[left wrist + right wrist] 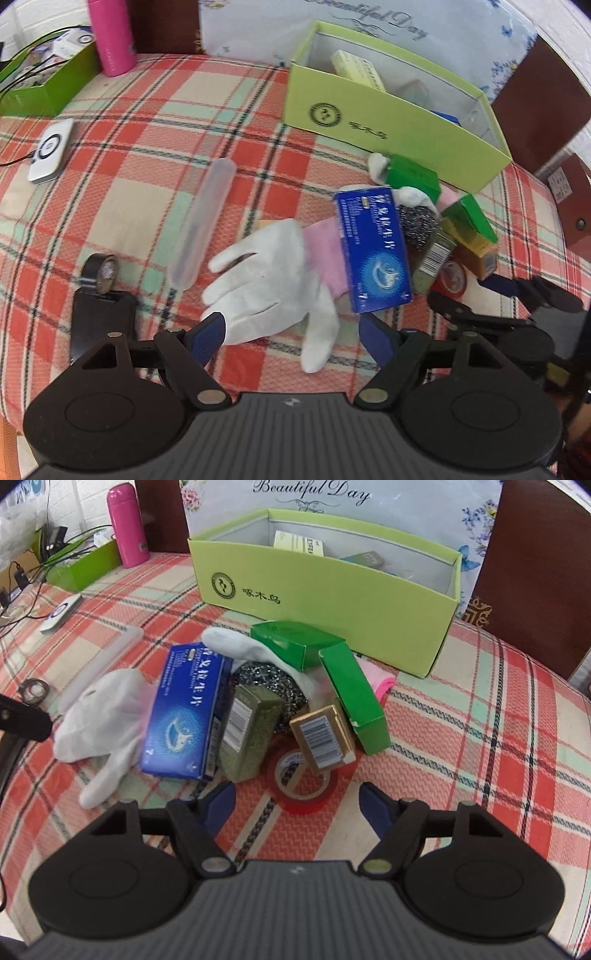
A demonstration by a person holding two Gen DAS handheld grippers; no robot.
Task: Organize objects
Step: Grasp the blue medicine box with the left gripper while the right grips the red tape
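A heap of objects lies on the plaid cloth before a lime-green open box, also in the left wrist view. The heap holds a white glove, a blue carton, two green cartons, an olive carton, a gold carton, a steel scourer and a red tape roll. My left gripper is open over the glove. My right gripper is open just short of the red tape roll.
A clear plastic tube, a black tape roll, a white charger pad, a pink bottle and a green tray with cables lie left. Several items sit inside the lime-green box. Brown boxes stand right.
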